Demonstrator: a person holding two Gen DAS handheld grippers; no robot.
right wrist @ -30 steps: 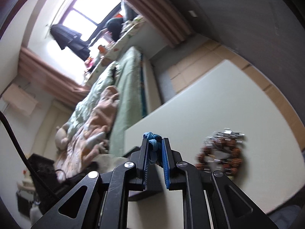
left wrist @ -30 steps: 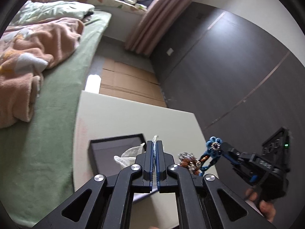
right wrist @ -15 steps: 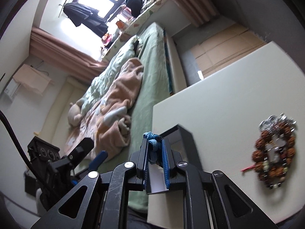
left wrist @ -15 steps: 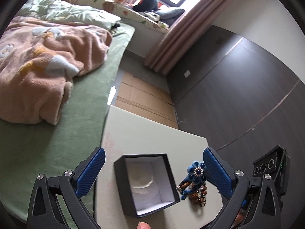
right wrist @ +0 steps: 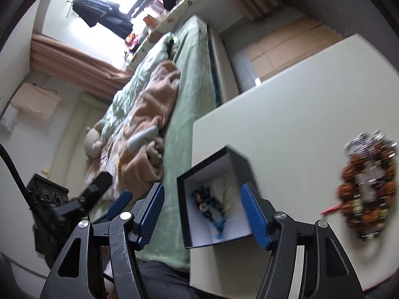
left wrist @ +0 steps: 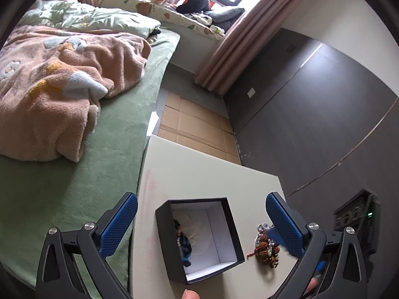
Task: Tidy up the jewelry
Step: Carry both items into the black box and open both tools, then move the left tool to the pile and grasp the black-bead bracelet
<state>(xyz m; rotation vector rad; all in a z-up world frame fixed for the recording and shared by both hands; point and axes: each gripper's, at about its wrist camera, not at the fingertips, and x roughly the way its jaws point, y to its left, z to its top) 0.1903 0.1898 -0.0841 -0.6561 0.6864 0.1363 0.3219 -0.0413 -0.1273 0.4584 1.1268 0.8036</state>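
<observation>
a pale, off-white table (left wrist: 199, 174) is standing just beside a bed (left wrist: 74, 199) covered in green. a black open box (left wrist: 234, 239) with a white lining is sitting directly on the table near its front edge, and a blue piece of jewelry (right wrist: 209, 204) is lying inside it. a brown beaded bracelet (right wrist: 366, 194) with silver parts and a red thread is lying flat on the bare tabletop, near the box but apart from it. a faint pink smudge (left wrist: 152, 189) is showing along the table's bed-side edge.

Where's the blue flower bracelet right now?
In both wrist views, the blue flower bracelet lies inside the open black box, left of the brown bead bracelet.
</observation>
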